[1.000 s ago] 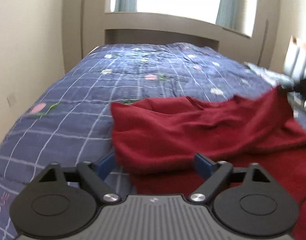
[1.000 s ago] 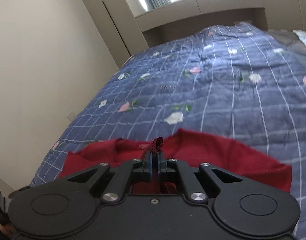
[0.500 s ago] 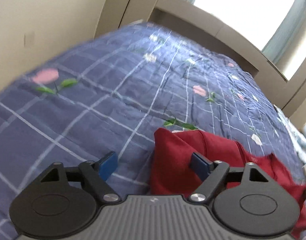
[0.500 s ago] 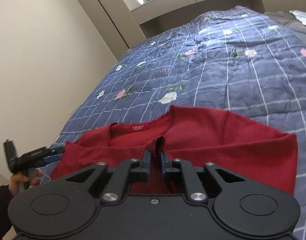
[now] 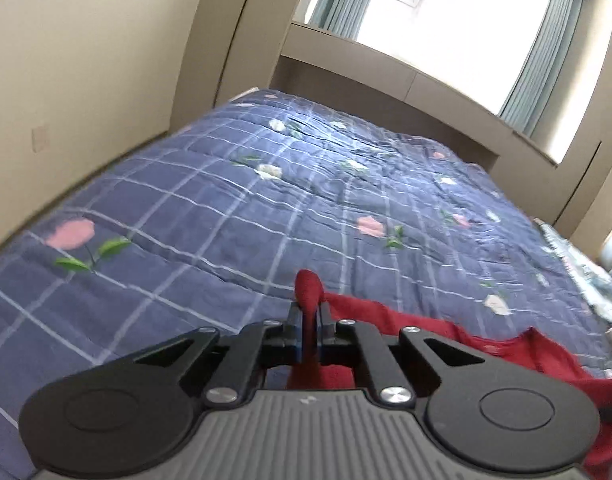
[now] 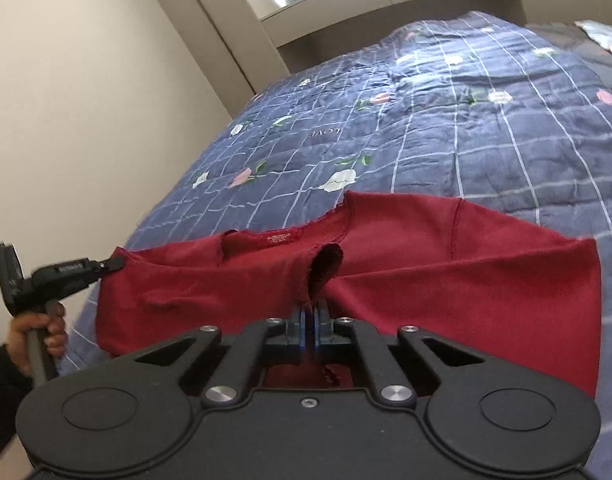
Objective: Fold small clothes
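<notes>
a small dark red knit top (image 6: 385, 276) with a neck label lies spread across the near part of a bed covered by a navy blue quilt (image 6: 445, 136) with a white grid and scattered flowers. the right tongs (image 6: 308, 320) are clamped on a pinched fold of the red fabric near the middle of the top, the cloth bunching into a small raised loop just ahead of the tips. the left tongs (image 5: 308, 328) are clamped on the top's far left corner, a nub of red cloth standing up past the tips; from the right wrist view they show at the left edge, held by a person's hand (image 6: 38, 328) in a dark sleeve. beige walls and a bright window with pale curtains (image 5: 525, 80) lie beyond the bed.

judged from here, the risk is an uneven fold: both grips take little cloth, so a pull could slip the soft knit free, and the bunched middle could drag a crease across the top.
</notes>
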The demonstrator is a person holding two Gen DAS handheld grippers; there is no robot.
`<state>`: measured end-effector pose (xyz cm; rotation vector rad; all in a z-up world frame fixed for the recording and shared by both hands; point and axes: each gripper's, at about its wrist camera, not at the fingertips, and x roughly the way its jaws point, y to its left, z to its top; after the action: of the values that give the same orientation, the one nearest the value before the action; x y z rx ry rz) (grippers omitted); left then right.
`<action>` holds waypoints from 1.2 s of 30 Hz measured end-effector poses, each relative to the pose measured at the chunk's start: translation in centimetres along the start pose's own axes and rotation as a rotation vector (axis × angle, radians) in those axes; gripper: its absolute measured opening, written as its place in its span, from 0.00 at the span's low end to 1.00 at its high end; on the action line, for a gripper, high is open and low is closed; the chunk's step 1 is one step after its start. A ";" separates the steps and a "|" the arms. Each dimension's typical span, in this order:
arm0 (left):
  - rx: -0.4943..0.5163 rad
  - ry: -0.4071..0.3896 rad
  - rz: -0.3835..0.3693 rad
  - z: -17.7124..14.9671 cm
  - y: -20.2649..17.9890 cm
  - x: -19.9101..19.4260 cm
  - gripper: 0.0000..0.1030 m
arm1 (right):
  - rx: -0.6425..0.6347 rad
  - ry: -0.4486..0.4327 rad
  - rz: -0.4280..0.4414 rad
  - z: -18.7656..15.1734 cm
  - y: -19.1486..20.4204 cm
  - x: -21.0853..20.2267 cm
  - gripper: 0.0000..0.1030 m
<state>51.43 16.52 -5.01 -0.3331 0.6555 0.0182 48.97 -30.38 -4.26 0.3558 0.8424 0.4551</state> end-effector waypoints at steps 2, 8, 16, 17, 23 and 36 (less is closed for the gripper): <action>-0.003 0.035 0.011 -0.1 0.2 0.9 0.05 | 0.032 0.011 0.000 -0.1 0.0 -0.2 0.03; -0.064 0.044 -0.010 -1.3 1.8 0.7 0.22 | 0.073 0.047 -0.025 -1.1 -0.9 1.2 0.06; 0.054 -0.020 -0.064 -4.6 3.1 -6.8 0.77 | -0.067 -0.064 -0.108 -2.6 0.7 -0.4 0.52; 0.067 -0.005 -0.082 -5.5 3.2 -7.4 0.78 | -0.098 -0.074 -0.118 -2.8 1.1 -0.5 0.55; 0.365 0.053 -0.006 -9.8 0.4 -8.2 0.83 | -0.291 -0.102 -0.180 -3.9 3.6 0.7 0.66; 0.544 -0.116 0.338 -11.6 -5.6 -5.3 0.80 | -0.385 -0.065 -0.258 -5.2 3.9 4.6 0.62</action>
<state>40.96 8.06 -8.76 0.3030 0.5702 0.1774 46.65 -24.02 -8.53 -0.0931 0.7068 0.3525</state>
